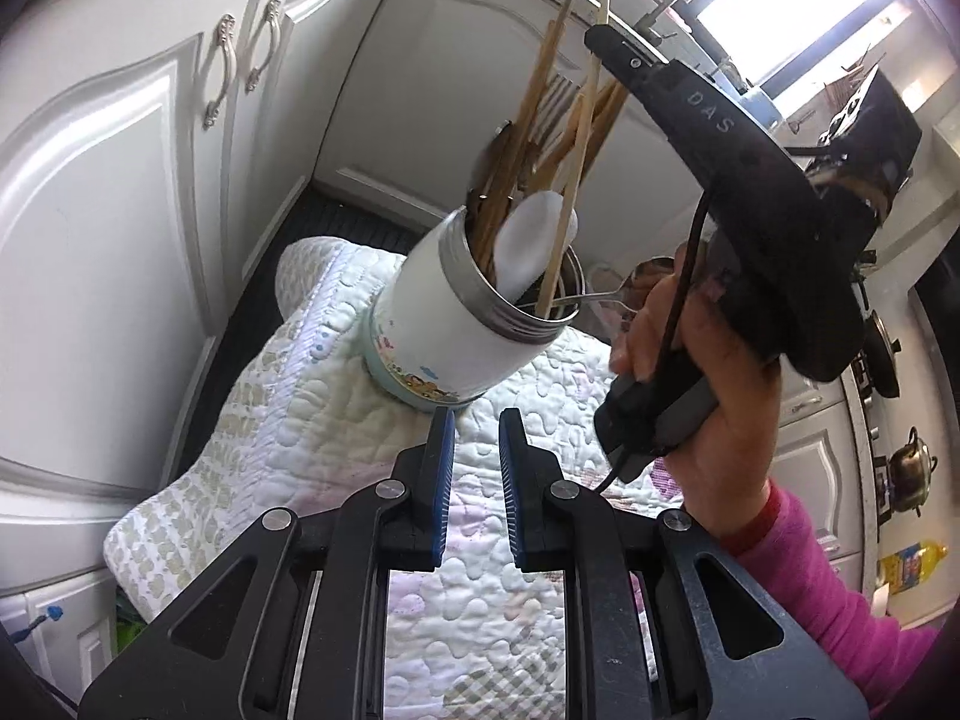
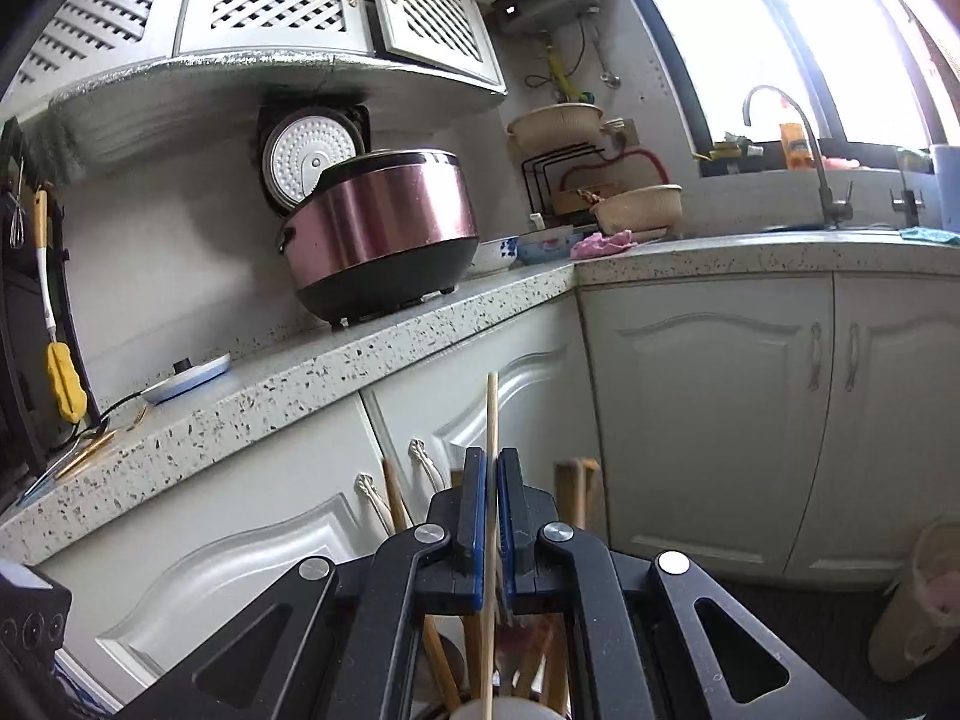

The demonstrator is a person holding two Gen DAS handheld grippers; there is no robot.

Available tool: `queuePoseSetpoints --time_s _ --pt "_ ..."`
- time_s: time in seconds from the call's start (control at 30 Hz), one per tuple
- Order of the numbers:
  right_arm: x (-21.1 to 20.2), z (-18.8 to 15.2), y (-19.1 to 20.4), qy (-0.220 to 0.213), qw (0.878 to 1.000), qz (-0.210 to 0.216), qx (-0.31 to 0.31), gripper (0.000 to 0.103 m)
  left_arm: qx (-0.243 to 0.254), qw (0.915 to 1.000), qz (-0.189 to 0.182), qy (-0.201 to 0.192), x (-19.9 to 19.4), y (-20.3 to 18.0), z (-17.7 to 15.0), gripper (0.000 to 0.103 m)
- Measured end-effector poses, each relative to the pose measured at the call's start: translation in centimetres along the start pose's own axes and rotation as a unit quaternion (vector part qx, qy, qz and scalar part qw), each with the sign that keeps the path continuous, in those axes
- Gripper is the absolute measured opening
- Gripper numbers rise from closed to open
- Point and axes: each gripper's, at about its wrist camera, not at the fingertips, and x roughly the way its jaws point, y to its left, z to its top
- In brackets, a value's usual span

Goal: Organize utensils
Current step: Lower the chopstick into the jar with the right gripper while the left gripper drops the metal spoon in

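Note:
A white container [image 1: 456,324] with a steel rim stands tilted in the left wrist view on a quilted cloth [image 1: 288,396]. It holds several wooden chopsticks [image 1: 540,102], a white spoon [image 1: 528,246] and a metal spoon [image 1: 648,270]. My left gripper [image 1: 477,414] hovers just in front of the container's base, its blue pads a little apart with nothing between them. My right gripper [image 2: 492,456], held by a hand [image 1: 708,372] in a pink sleeve, is shut on one thin wooden chopstick [image 2: 492,414]. That chopstick's [image 1: 576,162] lower end rests inside the container.
White cabinet doors [image 1: 120,240] stand close behind the cloth. A speckled countertop [image 2: 312,372] carries a pink rice cooker [image 2: 384,234], bowls [image 2: 540,243] and loose chopsticks [image 2: 90,450]. A sink tap [image 2: 810,138] stands under the window at the right.

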Motion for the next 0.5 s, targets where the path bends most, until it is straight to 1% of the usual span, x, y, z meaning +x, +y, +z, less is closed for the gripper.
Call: queuePoseSetpoints --time_s 0.13,0.3,0.4,0.5 --pt "-0.7 -0.3 -0.9 0.010 1.000 0.003 0.020 0.003 0.003 1.0000 -0.006 0.001 0.1 -0.3 -0.2 0.013" --pt "-2.9 -0.7 -0.6 0.021 1.000 0.009 -0.001 0.003 -0.005 1.0000 -0.008 0.000 0.2 -0.2 -0.5 0.013" --pt "-3.6 -1.1 -0.3 0.041 0.999 0.016 -0.010 0.003 -0.010 0.9999 -0.012 0.001 0.3 -0.4 -0.8 0.013" --pt "-3.8 -1.9 0.3 0.063 0.997 0.017 -0.030 0.003 -0.013 0.9998 -0.018 0.000 0.1 -0.5 -1.1 0.016"
